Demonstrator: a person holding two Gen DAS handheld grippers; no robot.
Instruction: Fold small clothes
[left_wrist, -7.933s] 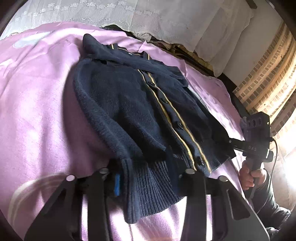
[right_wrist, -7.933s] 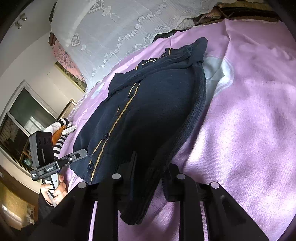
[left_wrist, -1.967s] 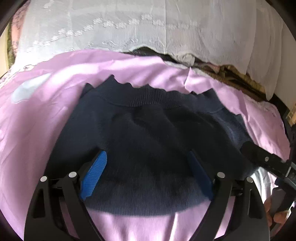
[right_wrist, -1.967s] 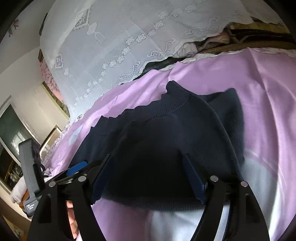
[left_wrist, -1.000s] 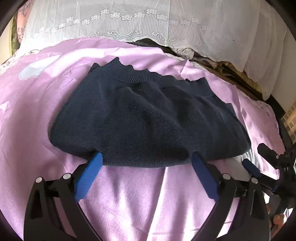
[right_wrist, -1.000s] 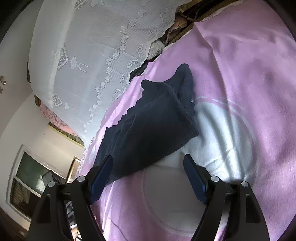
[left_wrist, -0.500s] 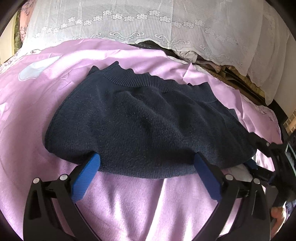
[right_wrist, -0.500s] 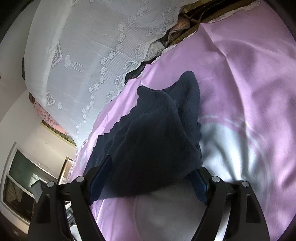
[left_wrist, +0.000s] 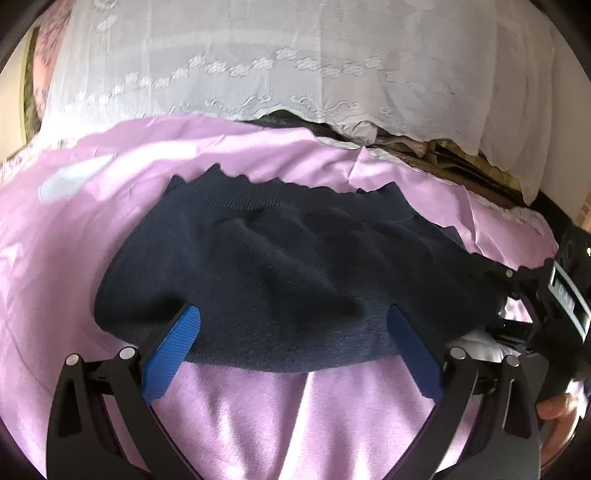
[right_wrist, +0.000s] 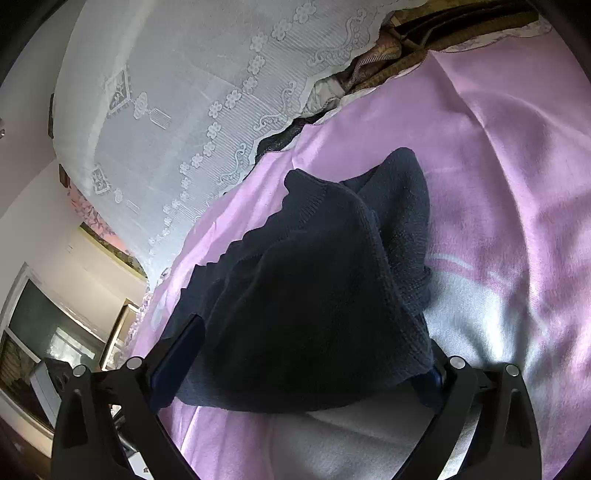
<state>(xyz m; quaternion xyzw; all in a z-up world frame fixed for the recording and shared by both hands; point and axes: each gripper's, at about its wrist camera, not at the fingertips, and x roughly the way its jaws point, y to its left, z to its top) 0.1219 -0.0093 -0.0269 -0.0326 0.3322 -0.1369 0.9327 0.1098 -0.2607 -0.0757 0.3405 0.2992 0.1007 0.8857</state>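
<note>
The folded navy cardigan (left_wrist: 295, 280) lies on the pink bedspread (left_wrist: 92, 229), its long axis running left to right. My left tool (left_wrist: 291, 339) and right tool (right_wrist: 303, 369) both stand spread at its near edge, the right's jaws having just been opening, pinching nothing.

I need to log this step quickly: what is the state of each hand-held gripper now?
Left hand-held gripper: open, holding nothing; the folded navy sweater lies between its pads.
Right hand-held gripper: open, jaws just opening; sweater between them.
</note>
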